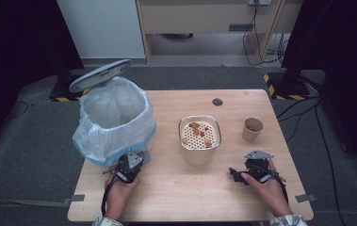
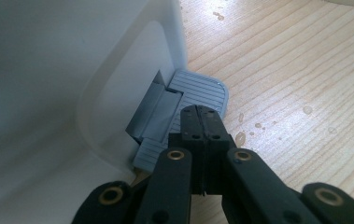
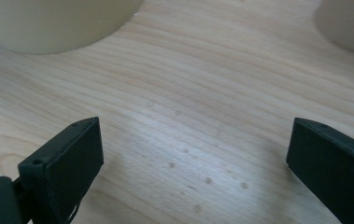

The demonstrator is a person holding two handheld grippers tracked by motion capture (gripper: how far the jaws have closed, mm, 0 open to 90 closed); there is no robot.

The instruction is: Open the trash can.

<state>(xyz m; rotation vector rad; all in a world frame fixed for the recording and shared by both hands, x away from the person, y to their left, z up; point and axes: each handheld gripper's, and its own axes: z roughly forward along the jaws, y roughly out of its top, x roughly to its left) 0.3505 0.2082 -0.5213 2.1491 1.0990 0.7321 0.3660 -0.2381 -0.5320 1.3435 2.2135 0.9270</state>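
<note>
Closed left claw (image 2: 201,111) presses the bin's pedal (image 2: 198,93) beside the strainer pot (image 1: 199,139).

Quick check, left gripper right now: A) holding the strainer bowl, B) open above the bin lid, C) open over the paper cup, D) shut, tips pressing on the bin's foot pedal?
D: in the left gripper view the left gripper has its jaws closed together with the tips on the grey ribbed foot pedal at the base of the bin, whose lid stands raised.
</note>
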